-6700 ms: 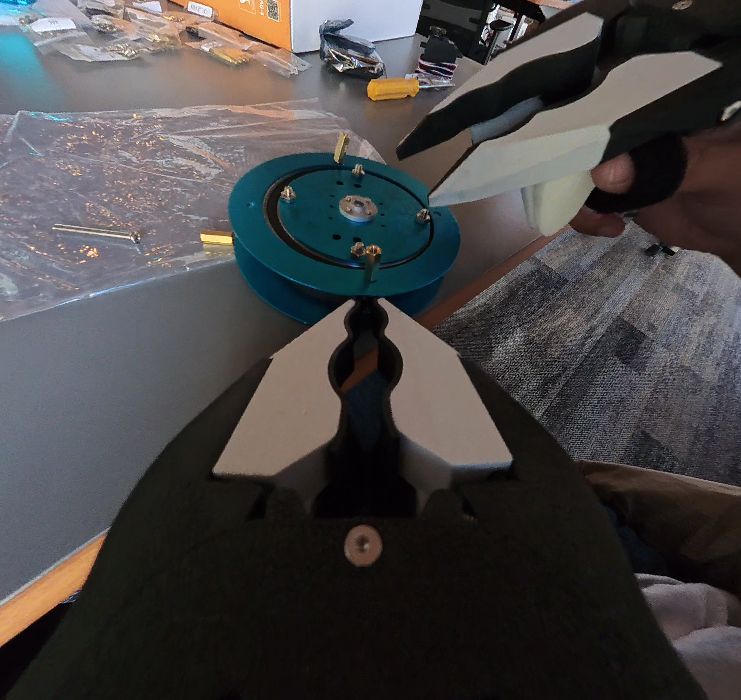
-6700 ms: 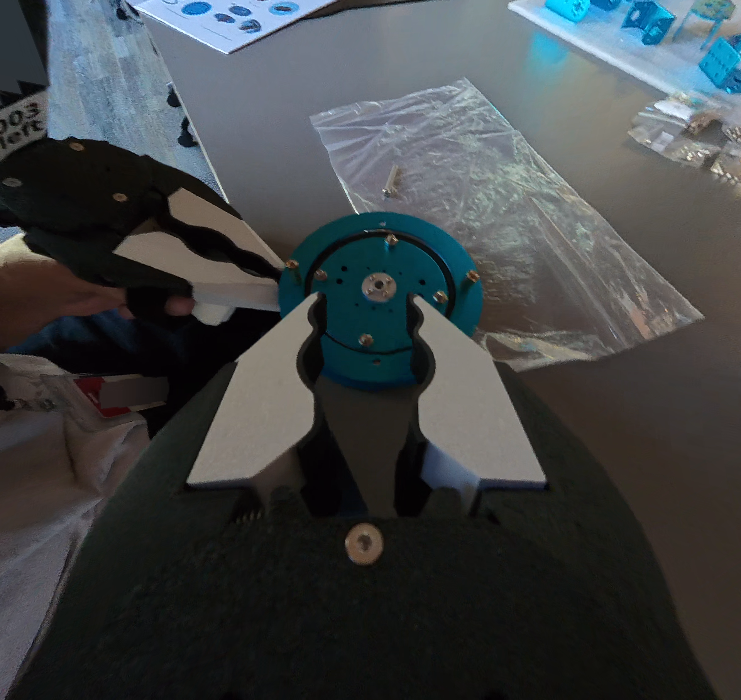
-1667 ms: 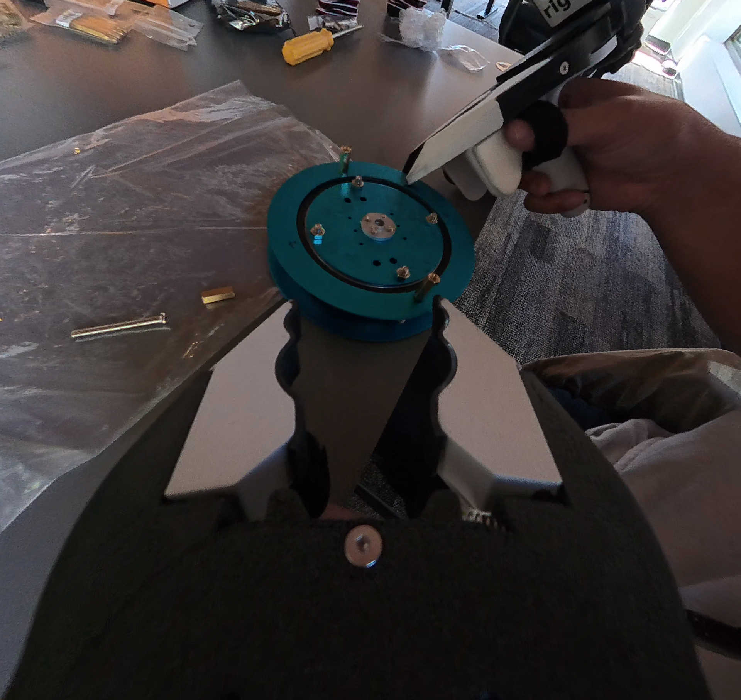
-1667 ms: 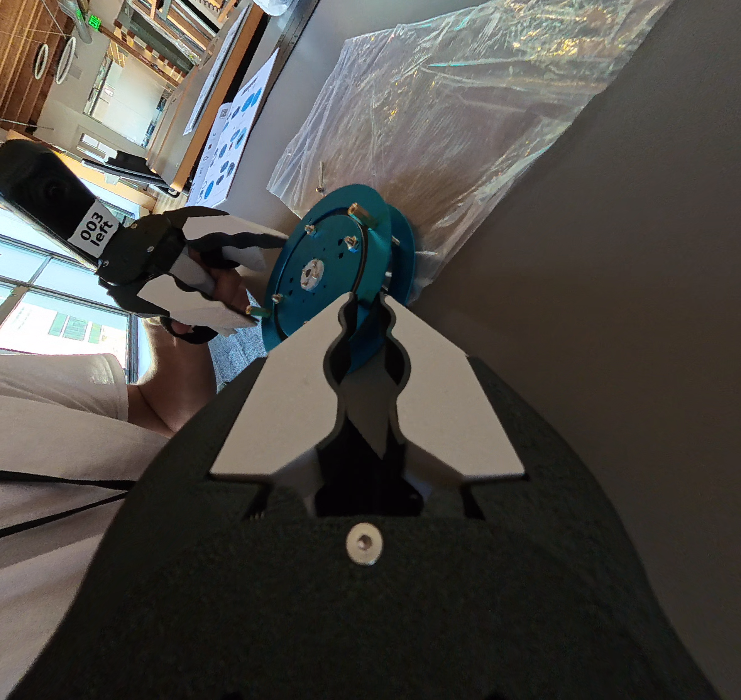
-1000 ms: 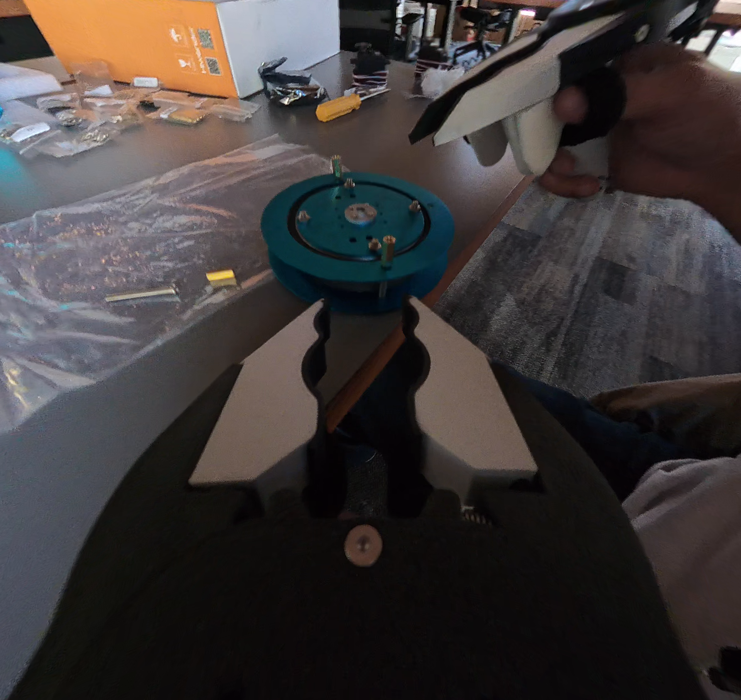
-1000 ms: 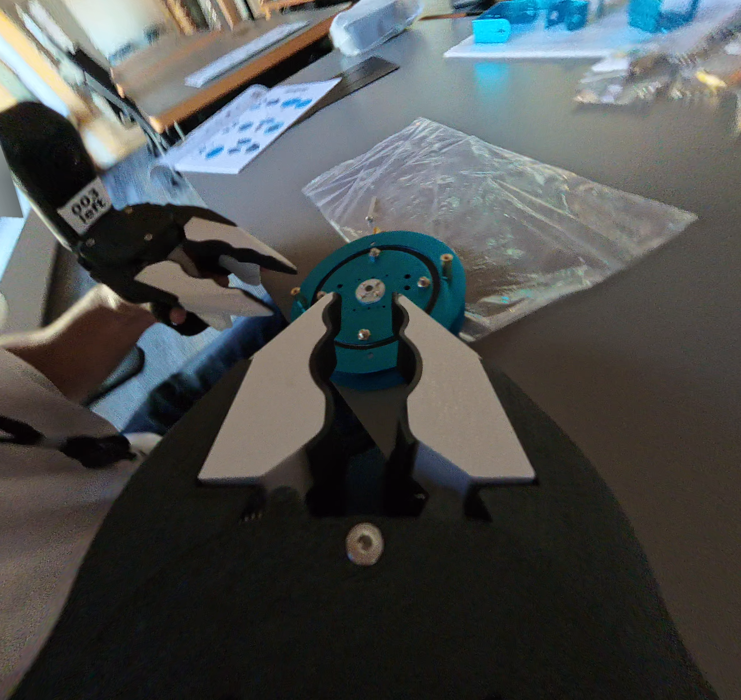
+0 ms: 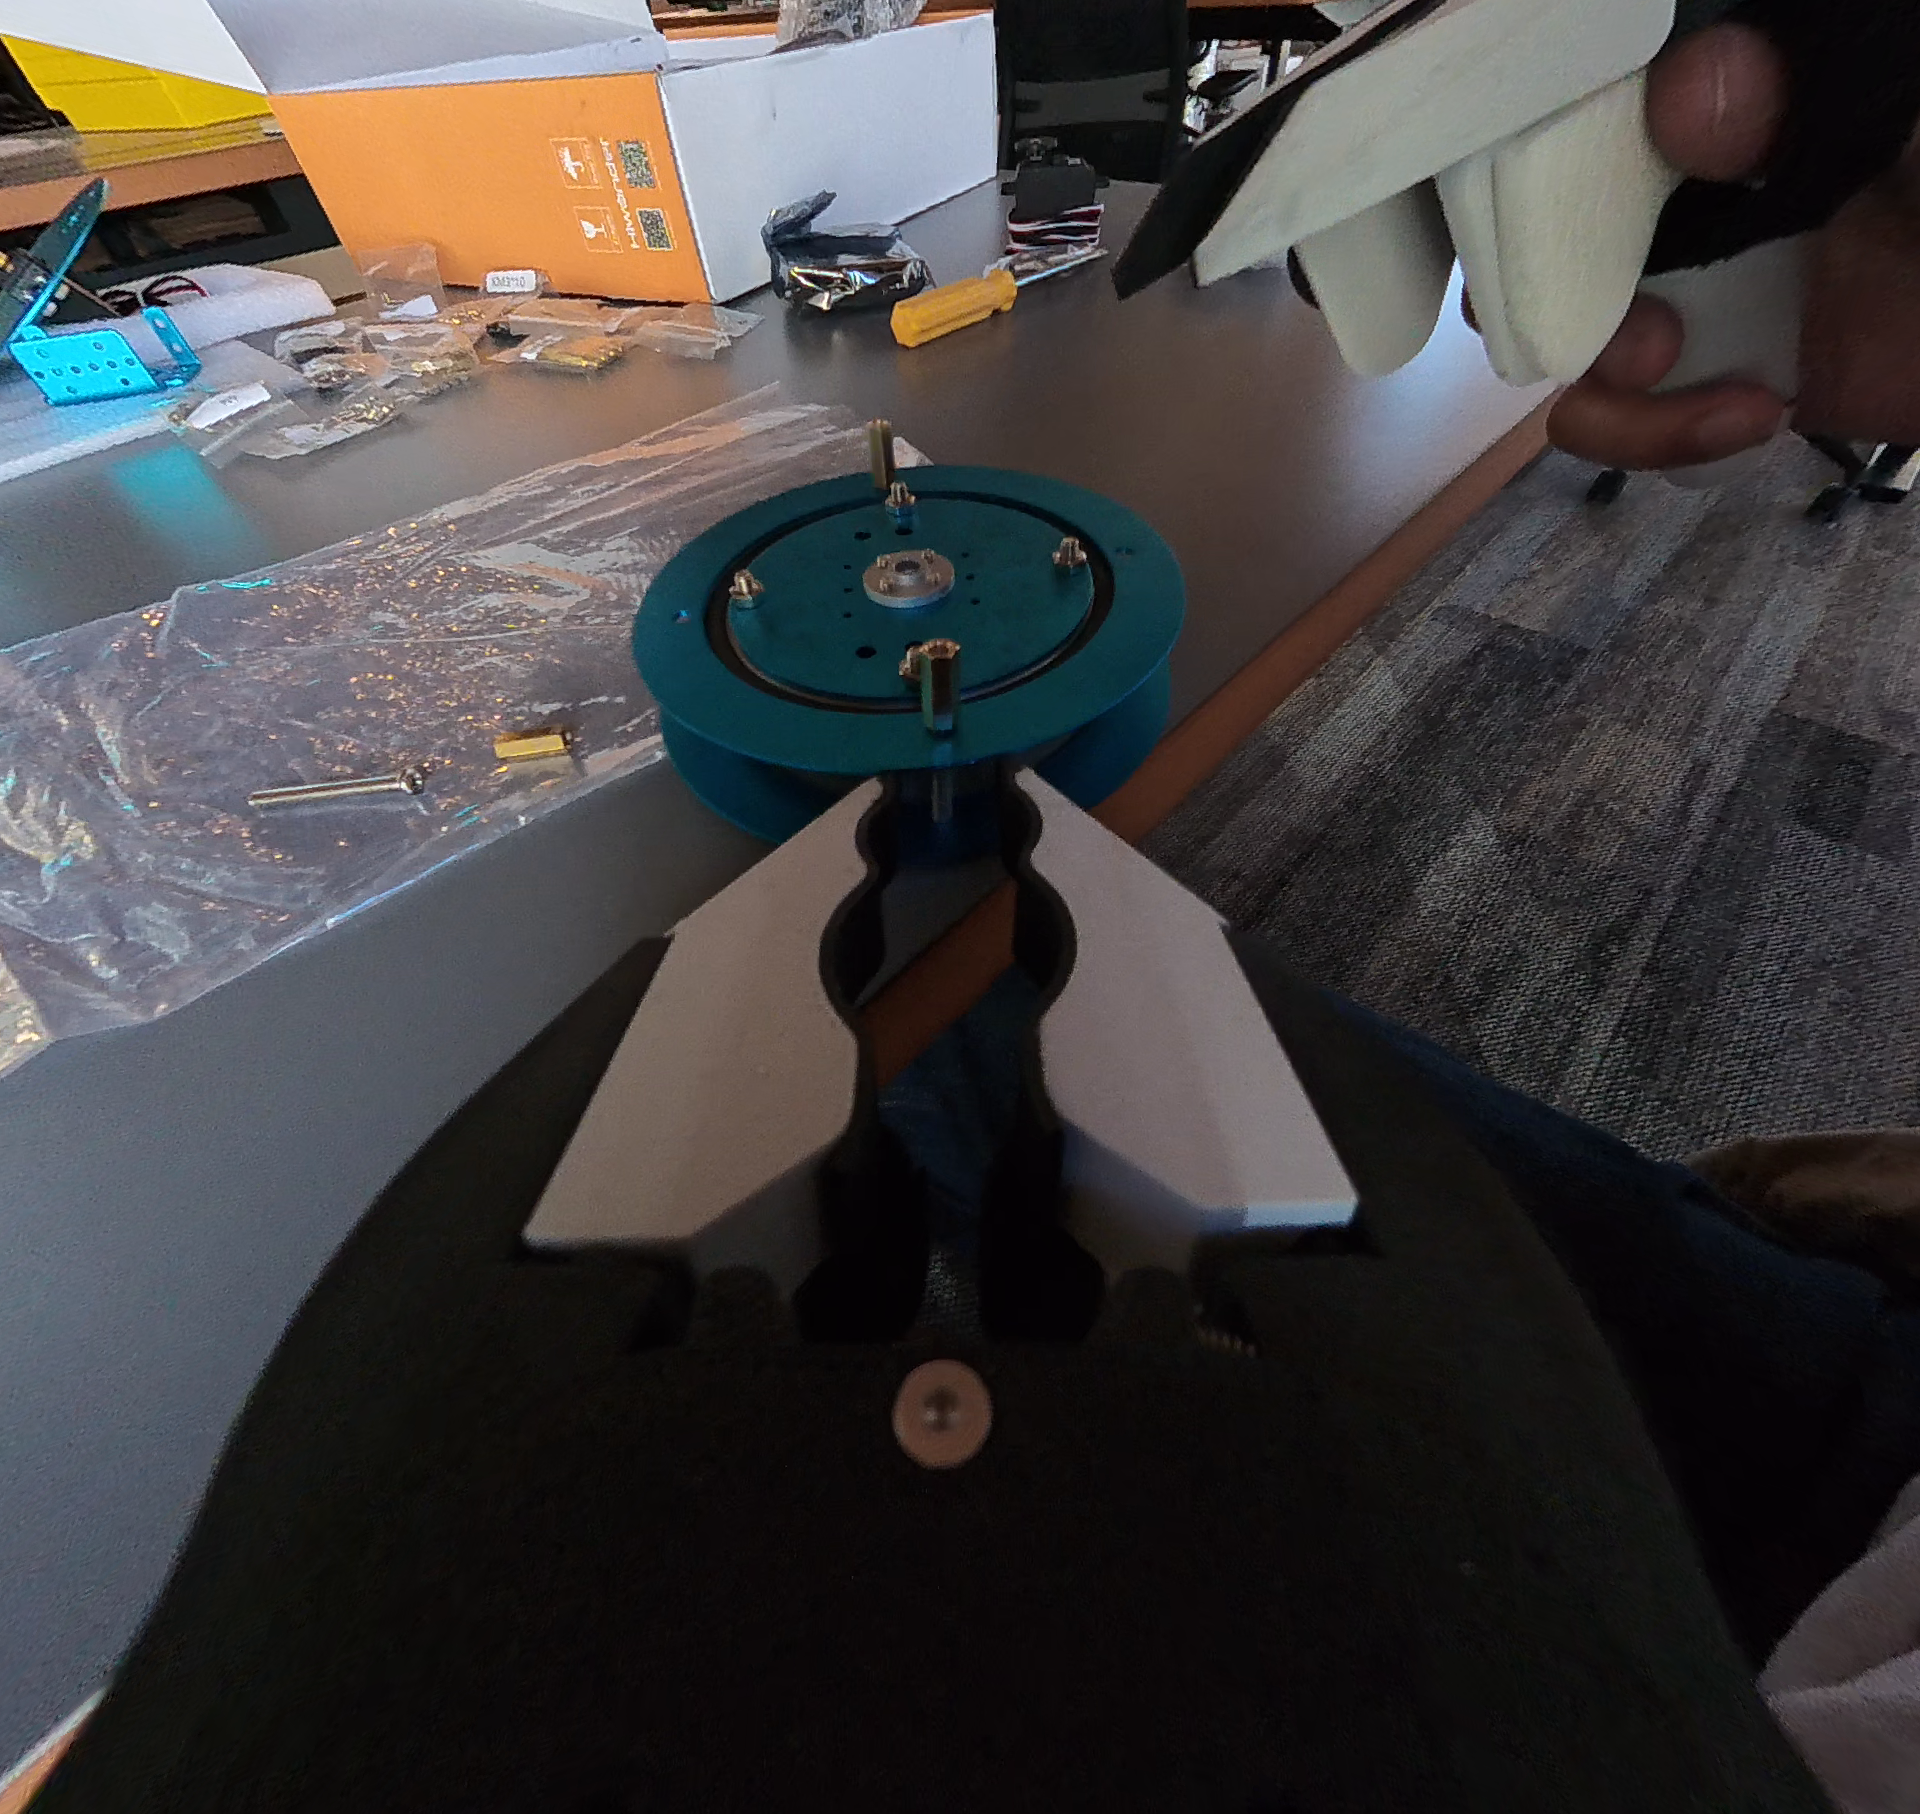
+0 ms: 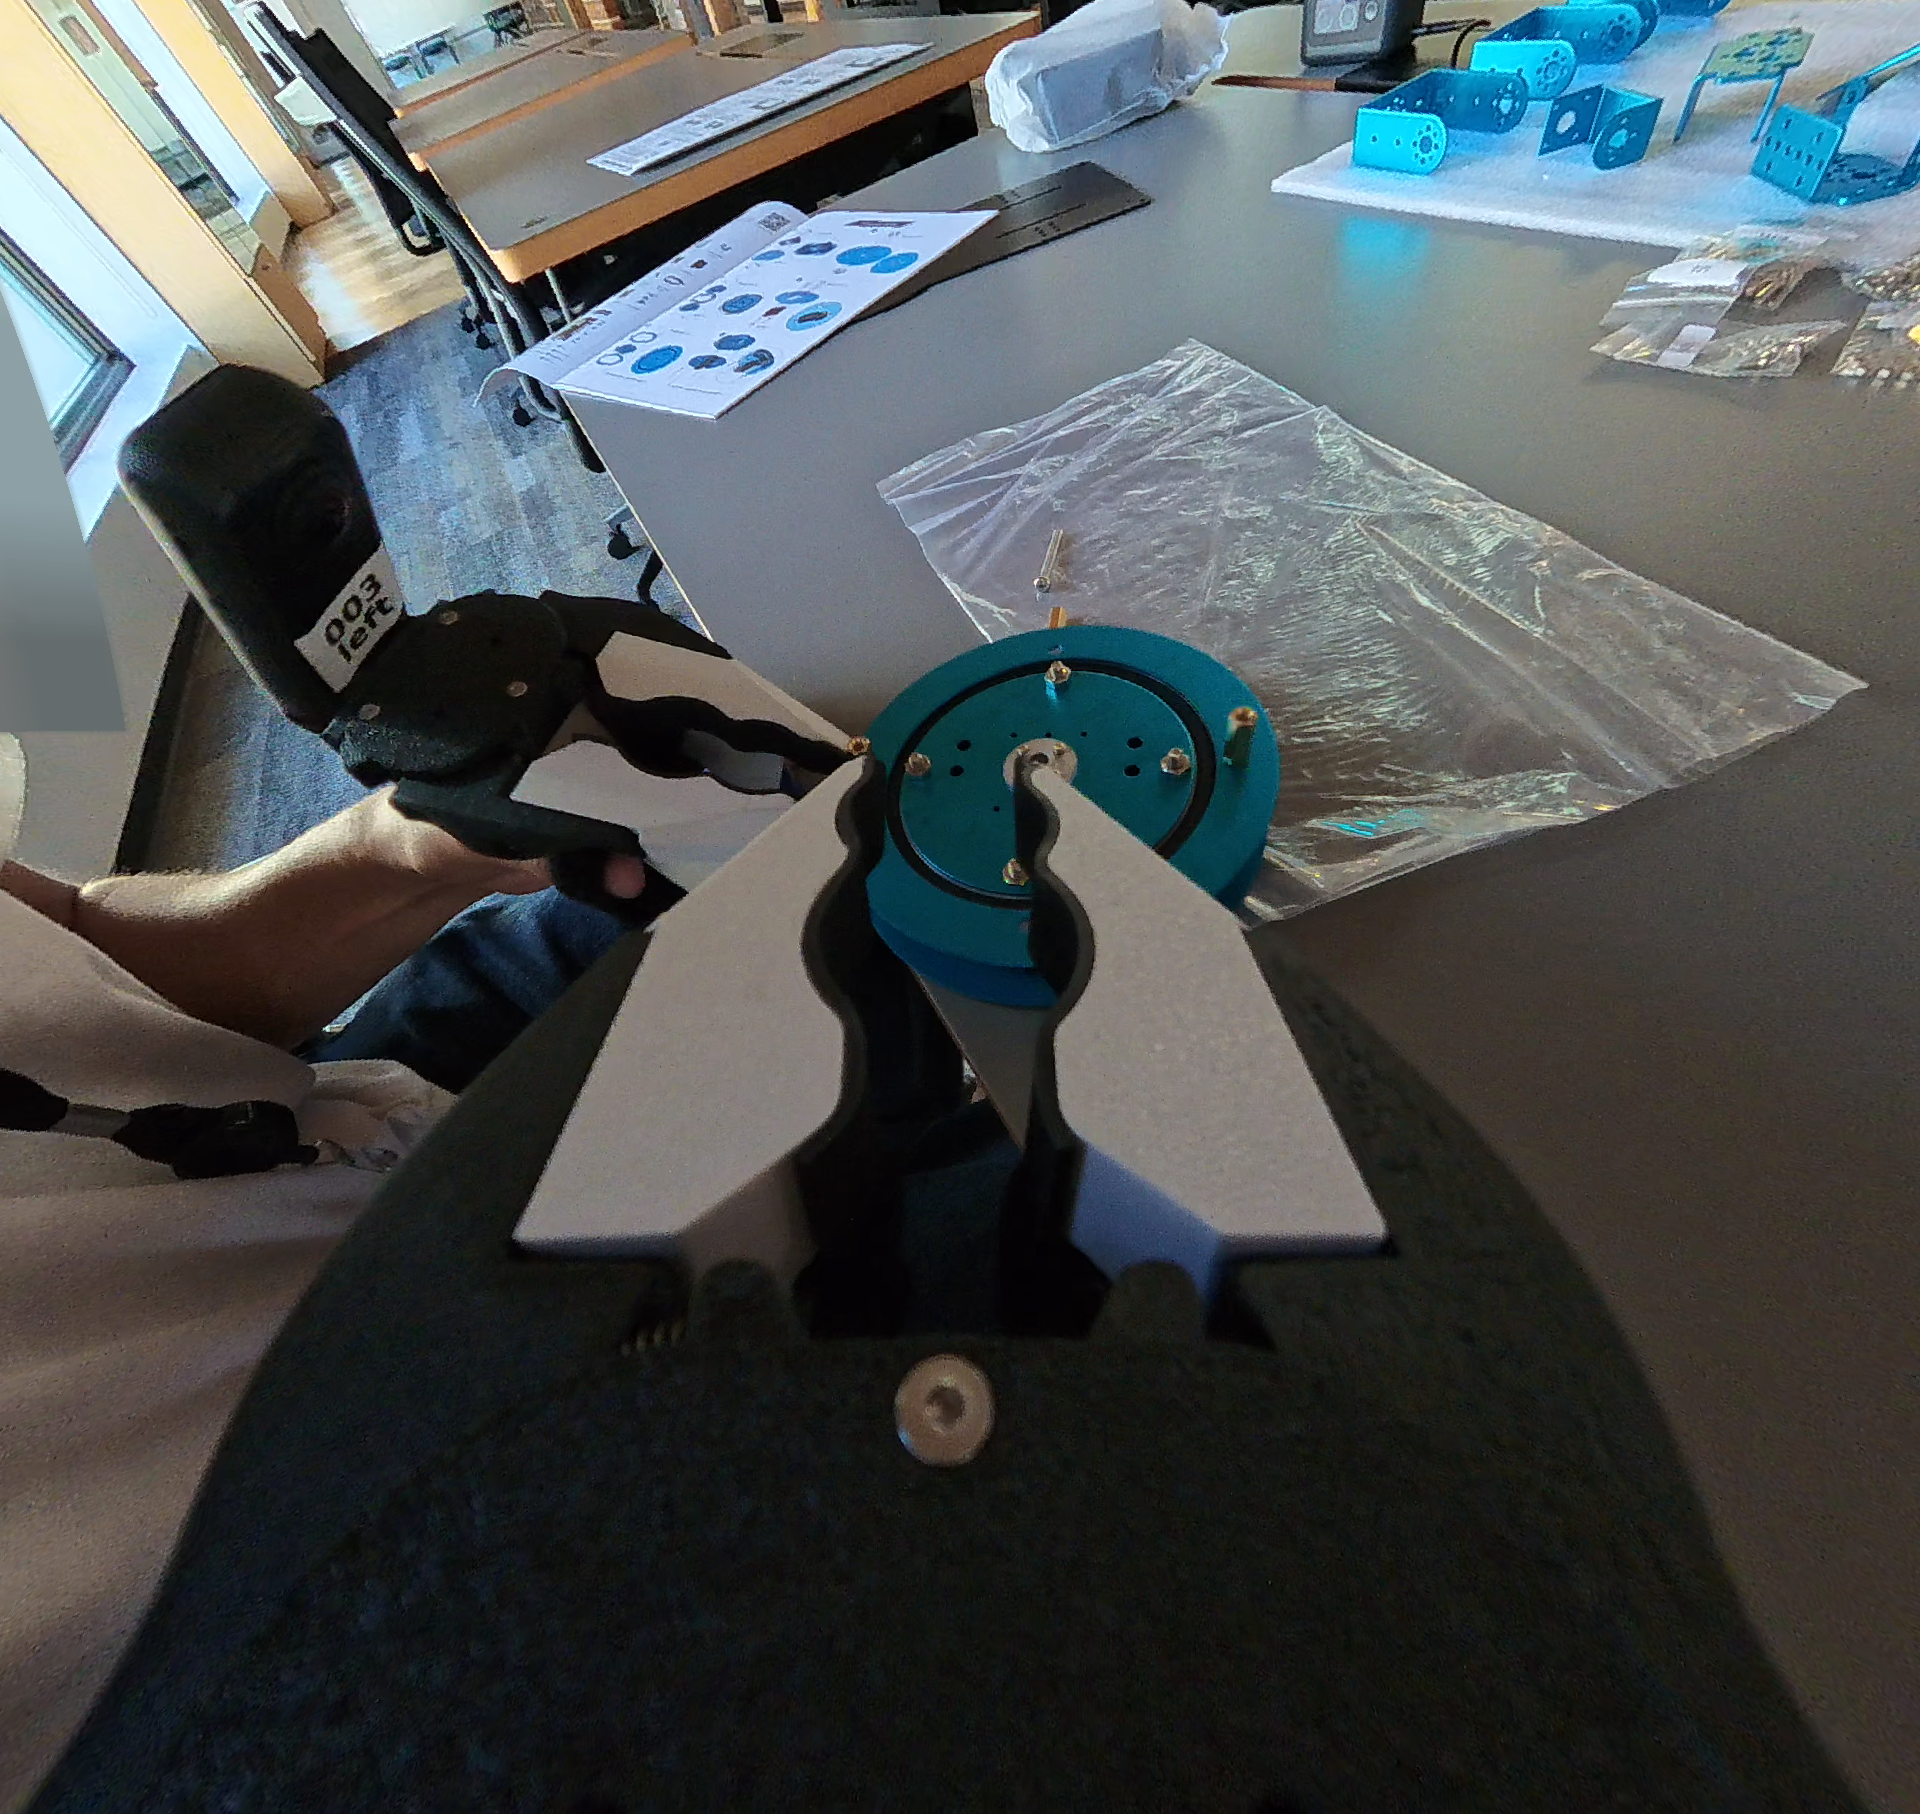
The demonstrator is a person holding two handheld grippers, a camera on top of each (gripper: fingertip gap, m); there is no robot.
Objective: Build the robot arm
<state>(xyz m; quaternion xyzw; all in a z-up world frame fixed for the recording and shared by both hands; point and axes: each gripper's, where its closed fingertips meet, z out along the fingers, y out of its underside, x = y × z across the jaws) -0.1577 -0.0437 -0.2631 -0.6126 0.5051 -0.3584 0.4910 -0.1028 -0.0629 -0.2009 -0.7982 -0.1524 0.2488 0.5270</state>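
A blue round disc assembly (image 7: 904,621) lies flat at the table's near edge, partly on a clear plastic bag (image 7: 312,673). Two brass standoffs stand upright on its rim, one far (image 7: 881,450) and one near (image 7: 940,694). My left gripper (image 7: 948,793) is open and empty, its tips on either side of the screw shaft under the near standoff. My right gripper (image 8: 951,772) is open and empty, held above the left half of the disc (image 8: 1060,798). The left gripper's tips (image 8: 800,754) reach the disc's left rim. The right gripper (image 7: 1153,268) hangs high at the right.
A loose long screw (image 7: 332,788) and a brass standoff (image 7: 535,746) lie on the bag. Behind are an orange and white box (image 7: 623,154), a yellow tool handle (image 7: 956,304) and small hardware bags (image 7: 416,362). Blue brackets (image 8: 1610,102) and a booklet (image 8: 748,310) lie farther off. The table edge (image 7: 1299,642) drops to carpet. The gap from one gripper's tips to the other's is roughly 9 cm.
My left gripper has come closer to the disc's near rim with its jaws a little narrower. My right gripper has shifted left over the disc and sits nearer the left camera.
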